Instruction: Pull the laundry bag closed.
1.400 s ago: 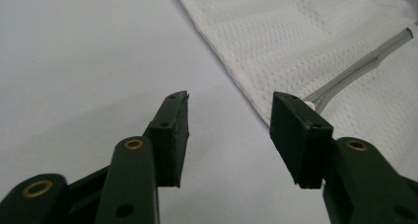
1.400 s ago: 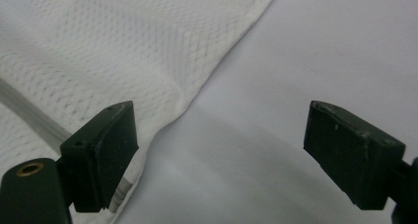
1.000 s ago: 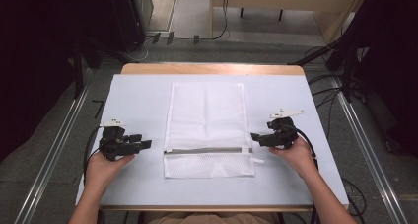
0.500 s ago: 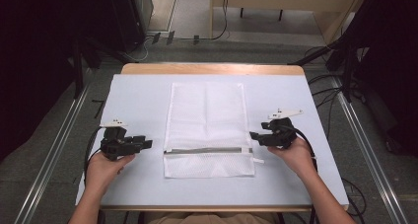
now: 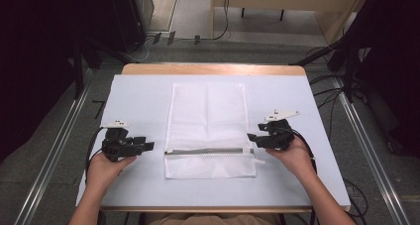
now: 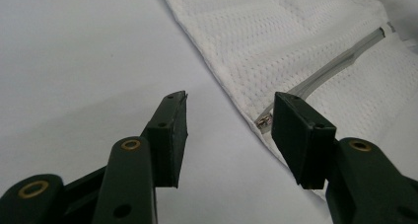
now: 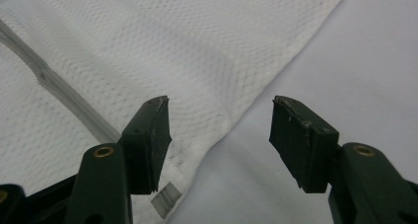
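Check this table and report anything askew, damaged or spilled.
Nothing stands out. The white mesh zip bag lies flat and square on the pale table cover, its grey zipper straight. The left gripper and right gripper sit open beside it.

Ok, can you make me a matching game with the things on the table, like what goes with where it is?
Things:
1. mesh bag
2. zipper
3. left gripper
4. right gripper

Places or states:
A. open, beside the bag's left edge
B. a grey strip running across the bag
C. open, at the bag's right edge
D. white, lying flat in the middle of the table

Pairs: 1-D, 2-B, 3-A, 4-C
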`<state>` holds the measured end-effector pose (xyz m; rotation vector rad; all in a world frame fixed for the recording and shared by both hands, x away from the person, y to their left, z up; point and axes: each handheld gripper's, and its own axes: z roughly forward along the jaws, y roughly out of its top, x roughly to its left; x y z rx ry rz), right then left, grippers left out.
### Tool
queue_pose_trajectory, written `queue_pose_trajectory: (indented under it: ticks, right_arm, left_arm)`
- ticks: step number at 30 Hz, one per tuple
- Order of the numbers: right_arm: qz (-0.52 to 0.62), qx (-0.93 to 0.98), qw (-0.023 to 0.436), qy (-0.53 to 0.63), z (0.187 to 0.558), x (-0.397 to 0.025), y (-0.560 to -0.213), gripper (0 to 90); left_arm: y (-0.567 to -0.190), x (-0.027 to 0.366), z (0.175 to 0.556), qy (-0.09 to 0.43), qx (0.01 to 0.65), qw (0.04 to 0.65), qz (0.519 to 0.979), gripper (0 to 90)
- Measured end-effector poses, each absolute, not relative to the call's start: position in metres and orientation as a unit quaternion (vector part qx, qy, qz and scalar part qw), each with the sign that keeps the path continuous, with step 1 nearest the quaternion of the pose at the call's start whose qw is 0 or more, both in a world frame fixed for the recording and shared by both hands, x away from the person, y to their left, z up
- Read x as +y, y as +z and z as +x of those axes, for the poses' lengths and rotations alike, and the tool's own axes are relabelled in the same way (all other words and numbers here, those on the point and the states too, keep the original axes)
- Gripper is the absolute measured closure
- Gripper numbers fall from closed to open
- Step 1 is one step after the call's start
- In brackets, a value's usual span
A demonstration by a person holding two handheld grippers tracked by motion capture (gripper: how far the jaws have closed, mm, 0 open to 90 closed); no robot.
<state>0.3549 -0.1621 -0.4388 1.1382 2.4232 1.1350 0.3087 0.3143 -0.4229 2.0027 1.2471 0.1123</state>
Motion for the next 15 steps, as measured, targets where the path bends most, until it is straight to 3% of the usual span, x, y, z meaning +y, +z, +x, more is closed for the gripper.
queue_pose_trajectory:
  ticks: [15]
  right_arm:
    - [0.365,0.842,0.099,0.384,0.344,-0.137,-0.435,44.0]
  left_arm:
    - [-0.422,0.313,0.308,0.037,0.491,0.377,0.784,41.0]
